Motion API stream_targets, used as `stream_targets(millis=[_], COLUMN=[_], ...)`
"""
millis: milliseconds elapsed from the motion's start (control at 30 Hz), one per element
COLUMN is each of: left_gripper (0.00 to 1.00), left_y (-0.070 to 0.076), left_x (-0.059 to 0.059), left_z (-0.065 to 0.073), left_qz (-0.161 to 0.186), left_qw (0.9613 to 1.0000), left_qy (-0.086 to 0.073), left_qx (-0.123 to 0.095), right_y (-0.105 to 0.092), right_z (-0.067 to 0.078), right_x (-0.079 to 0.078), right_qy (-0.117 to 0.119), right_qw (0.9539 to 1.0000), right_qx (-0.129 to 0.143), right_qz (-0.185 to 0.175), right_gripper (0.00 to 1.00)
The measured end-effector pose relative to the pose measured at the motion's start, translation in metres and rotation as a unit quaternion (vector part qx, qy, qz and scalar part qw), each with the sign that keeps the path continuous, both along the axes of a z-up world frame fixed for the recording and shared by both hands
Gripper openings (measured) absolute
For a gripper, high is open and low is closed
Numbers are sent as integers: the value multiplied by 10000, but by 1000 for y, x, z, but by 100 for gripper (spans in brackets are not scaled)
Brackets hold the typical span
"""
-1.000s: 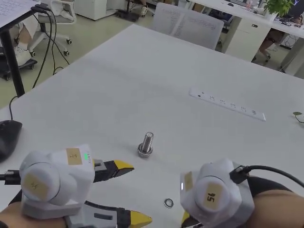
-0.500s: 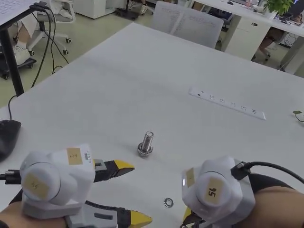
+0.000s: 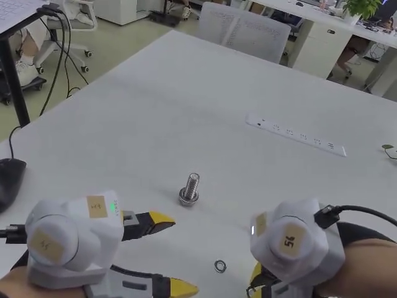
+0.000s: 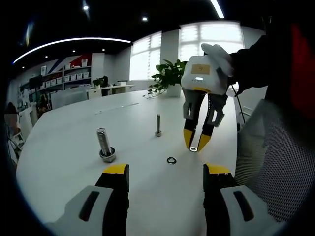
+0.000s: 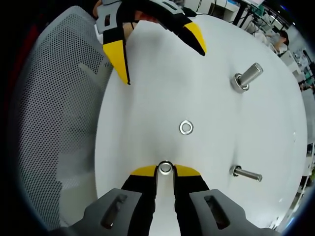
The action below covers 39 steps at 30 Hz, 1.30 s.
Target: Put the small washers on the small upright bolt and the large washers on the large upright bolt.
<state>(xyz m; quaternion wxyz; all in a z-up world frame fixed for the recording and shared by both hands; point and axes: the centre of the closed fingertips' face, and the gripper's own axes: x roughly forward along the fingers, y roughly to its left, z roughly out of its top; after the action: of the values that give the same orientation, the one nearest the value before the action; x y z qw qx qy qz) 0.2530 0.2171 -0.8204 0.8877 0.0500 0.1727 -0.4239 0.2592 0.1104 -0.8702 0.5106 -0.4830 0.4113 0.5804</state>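
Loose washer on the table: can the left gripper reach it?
Probably yes: the open left gripper faces the loose washer across bare table; the right gripper, beyond it, may crowd the approach.

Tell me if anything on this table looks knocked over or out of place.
Nothing stands out. The large bolt and small bolt both stand upright. A loose washer lies flat on the table. The right gripper pinches a second washer.

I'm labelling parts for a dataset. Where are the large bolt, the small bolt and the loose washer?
large bolt (image 3: 193, 181), head view, threaded shank.
small bolt (image 4: 158, 124), left gripper view, mid shank.
loose washer (image 5: 180, 128), right gripper view, ring's band.
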Motion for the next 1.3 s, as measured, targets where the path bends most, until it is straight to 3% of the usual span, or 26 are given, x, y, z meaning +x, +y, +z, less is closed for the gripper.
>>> stream_targets(millis=[567,1300], left_gripper=[60,60], left_y=[-1,-2], left_x=[-1,1], left_z=[0,-1], left_qz=[-28,-30], left_qw=[10000,10000], left_qy=[10,43], left_qx=[21,-1], right_y=[-19,-25], right_z=[14,65], right_x=[21,60], right_qy=[-82,-356], right_qw=[9995,9975], right_qx=[-62,185], right_qz=[-297,-581], right_gripper=[14,14])
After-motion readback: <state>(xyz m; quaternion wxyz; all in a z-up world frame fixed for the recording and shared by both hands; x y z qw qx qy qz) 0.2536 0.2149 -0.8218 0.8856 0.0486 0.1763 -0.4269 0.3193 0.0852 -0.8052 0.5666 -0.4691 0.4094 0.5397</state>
